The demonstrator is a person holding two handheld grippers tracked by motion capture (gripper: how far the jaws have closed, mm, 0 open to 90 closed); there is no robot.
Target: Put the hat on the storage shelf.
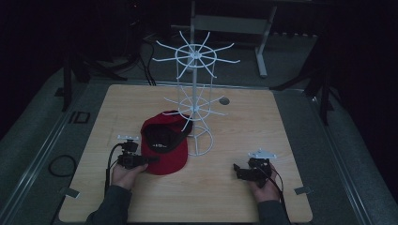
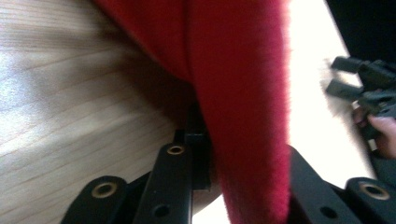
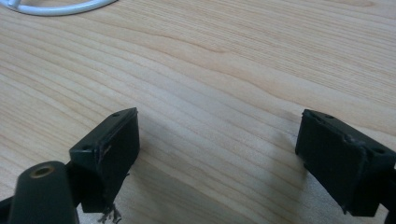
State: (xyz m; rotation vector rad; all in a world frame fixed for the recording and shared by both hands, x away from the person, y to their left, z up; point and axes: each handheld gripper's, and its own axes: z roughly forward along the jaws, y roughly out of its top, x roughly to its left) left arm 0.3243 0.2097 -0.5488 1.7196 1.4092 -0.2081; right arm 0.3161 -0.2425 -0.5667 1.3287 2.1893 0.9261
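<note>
Left gripper (image 1: 151, 160), near counter (image 1: 225, 201) edge, jaws clamped on the red cap's (image 1: 164, 145) brim beside the white wire rack (image 1: 195, 101). Right gripper (image 1: 238, 169) idle, jaws wide. Likely grasp step; next, lift cap toward a rack hook.

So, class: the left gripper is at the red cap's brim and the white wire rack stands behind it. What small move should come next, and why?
Probably lift the left gripper a little. Its jaws look closed on the red cap brim, the cap still lies on the table, and the white wire rack has free hooks above. The right gripper is open and idle.
</note>
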